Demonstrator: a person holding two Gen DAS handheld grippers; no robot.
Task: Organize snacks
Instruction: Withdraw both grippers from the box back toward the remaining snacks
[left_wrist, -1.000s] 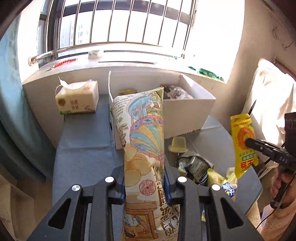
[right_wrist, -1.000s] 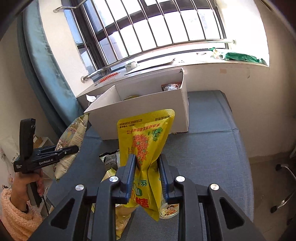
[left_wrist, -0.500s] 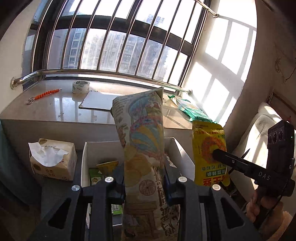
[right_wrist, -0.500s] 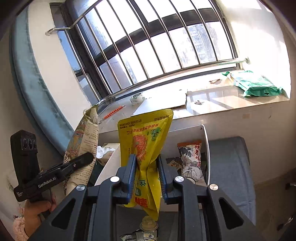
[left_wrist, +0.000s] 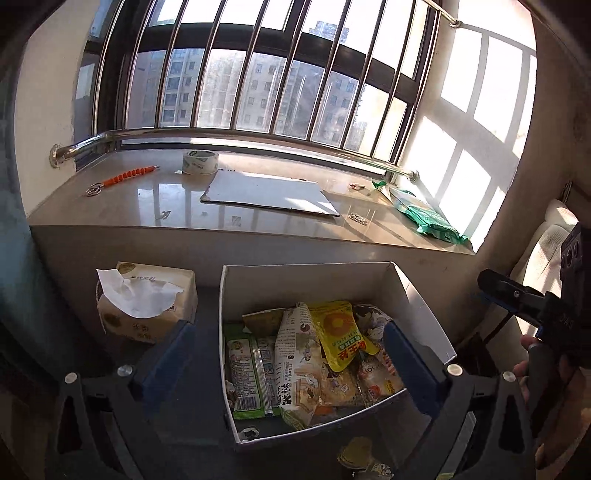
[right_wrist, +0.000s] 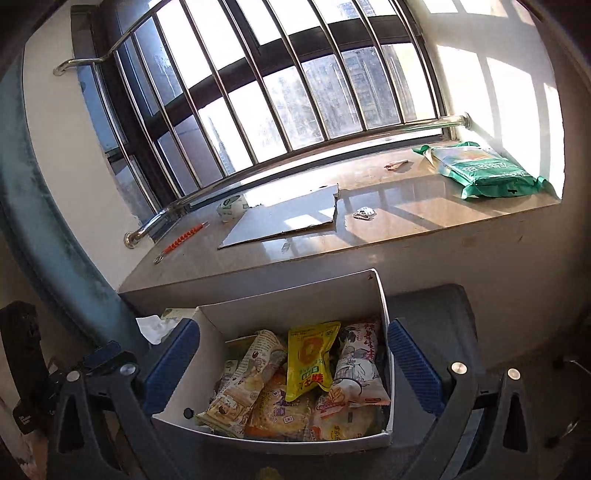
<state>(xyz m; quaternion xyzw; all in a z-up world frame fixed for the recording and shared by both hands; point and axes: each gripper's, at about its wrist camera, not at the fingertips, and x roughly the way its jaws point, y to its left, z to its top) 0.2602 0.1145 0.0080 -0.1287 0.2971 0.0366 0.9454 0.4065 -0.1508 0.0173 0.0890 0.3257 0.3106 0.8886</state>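
Note:
A white cardboard box (left_wrist: 421, 306) (right_wrist: 207, 325) stands on the blue-grey table and holds several snack packs. The tall illustrated chip bag (left_wrist: 295, 362) (right_wrist: 247, 373) lies inside it. The yellow pouch (left_wrist: 340, 332) (right_wrist: 308, 360) lies on top beside it. My left gripper (left_wrist: 288, 354) is open and empty, hovering above the box with its blue pads spread wide. My right gripper (right_wrist: 291, 354) is open and empty above the box too. It shows at the right edge of the left wrist view (left_wrist: 517, 299).
A tissue pack (left_wrist: 144, 306) sits left of the box. A snack cup (left_wrist: 356, 452) lies on the table in front of the box. The windowsill holds a tape roll (left_wrist: 199, 161), a cardboard sheet (left_wrist: 269, 194), an orange tool (left_wrist: 125, 177) and a green bag (right_wrist: 487, 171).
Both grippers opened and let go. The chip bag and the yellow pouch dropped into the box. Both cameras now look down into it.

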